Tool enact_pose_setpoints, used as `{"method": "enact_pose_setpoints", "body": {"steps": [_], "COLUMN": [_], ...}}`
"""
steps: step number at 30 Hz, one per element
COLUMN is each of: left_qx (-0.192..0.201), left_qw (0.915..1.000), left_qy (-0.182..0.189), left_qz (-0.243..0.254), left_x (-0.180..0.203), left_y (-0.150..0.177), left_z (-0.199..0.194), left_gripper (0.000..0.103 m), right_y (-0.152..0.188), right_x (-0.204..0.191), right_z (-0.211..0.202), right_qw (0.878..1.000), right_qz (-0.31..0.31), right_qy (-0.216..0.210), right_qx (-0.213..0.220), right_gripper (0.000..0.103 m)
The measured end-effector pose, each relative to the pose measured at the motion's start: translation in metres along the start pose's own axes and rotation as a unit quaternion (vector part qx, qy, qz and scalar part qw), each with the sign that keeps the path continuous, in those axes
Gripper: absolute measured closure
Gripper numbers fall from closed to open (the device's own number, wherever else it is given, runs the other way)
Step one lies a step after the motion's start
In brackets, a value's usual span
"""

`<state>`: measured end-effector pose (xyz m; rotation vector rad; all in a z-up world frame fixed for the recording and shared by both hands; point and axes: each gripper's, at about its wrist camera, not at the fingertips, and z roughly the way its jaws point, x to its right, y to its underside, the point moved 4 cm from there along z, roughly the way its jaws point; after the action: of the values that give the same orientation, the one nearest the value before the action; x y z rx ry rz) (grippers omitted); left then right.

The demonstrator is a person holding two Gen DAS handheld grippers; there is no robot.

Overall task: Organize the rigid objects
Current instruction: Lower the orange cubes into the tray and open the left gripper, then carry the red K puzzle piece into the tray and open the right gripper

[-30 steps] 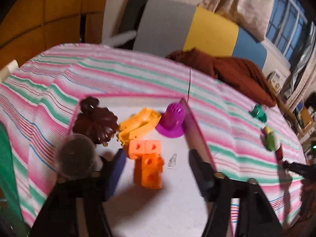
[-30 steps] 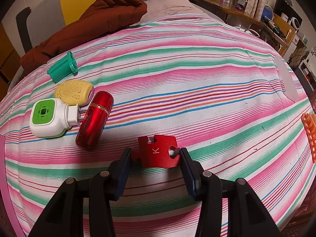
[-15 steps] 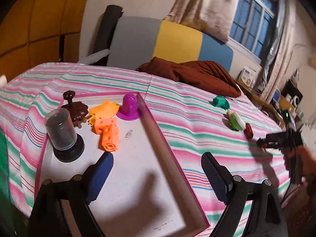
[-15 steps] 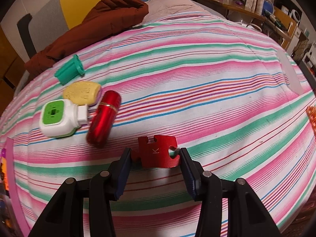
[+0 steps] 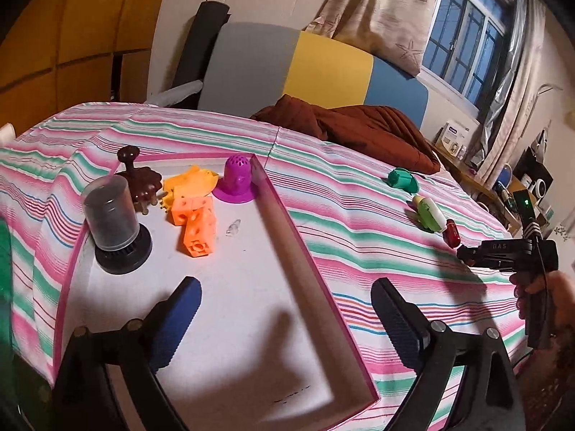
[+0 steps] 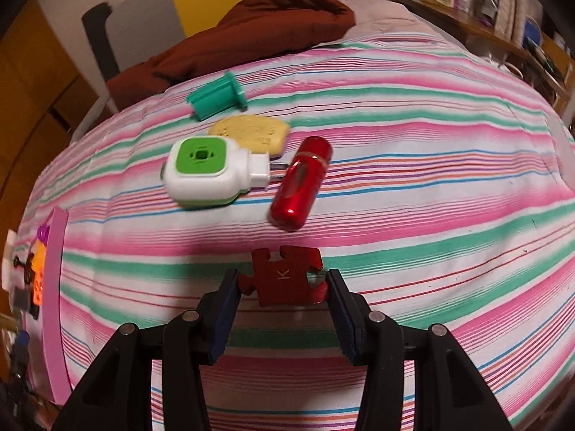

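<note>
The red puzzle piece (image 6: 285, 276), marked with a K, is held between the blue pads of the right claw (image 6: 284, 309), pressed at its two side edges above the striped bedcover (image 6: 431, 186). Just beyond it on the cover, a red capsule-shaped case (image 6: 300, 189) is seen lying on its side, with a white plug-in device with a green face (image 6: 206, 170) to its left, its prongs just beside the case. A yellow oval piece (image 6: 251, 133) lies behind the device, and a green flanged tube (image 6: 216, 96) lies farther still, near a brown blanket (image 6: 251, 32). At the left edge of this view the pink wall of a tray (image 6: 54, 309) can be made out. In the left wrist view, the left claw (image 5: 284, 327) is seen spread wide with nothing between its pads; its jaws have just been opening, and the near right wall of the pink-rimmed tray (image 5: 305, 269) lies under the gap. Inside the tray, a dark canister on a black base (image 5: 113, 226) stands upright at the left, with orange linked cubes (image 5: 194, 224) to its right. Farther back, a brown leaf-shaped piece (image 5: 138, 179), a yellow-orange piece (image 5: 190, 183) and a purple perforated dome on a flange (image 5: 237, 179) are grouped near the far wall. The right claw is visible at the far right of this view, gripped by a hand (image 5: 546, 294).
</note>
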<state>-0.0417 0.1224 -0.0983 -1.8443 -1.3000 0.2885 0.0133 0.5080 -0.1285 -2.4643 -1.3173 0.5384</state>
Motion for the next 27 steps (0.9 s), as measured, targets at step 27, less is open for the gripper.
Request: {"method": "enact_pose_setpoints", "body": {"steps": [27], "left_qx": [0.013], "left_qw": [0.9992], "left_qy": [-0.038], "left_qz": [-0.006], "left_x": [-0.038], "left_y": [0.007], "left_z": [-0.023], "left_gripper": [0.001], "right_y": [0.045], "right_x": [-0.243], "right_z": [-0.023], "right_qw": [0.953], "right_qz": [-0.247], "right_qy": [-0.168], "right_qx": [0.054], "right_gripper": [0.055]}}
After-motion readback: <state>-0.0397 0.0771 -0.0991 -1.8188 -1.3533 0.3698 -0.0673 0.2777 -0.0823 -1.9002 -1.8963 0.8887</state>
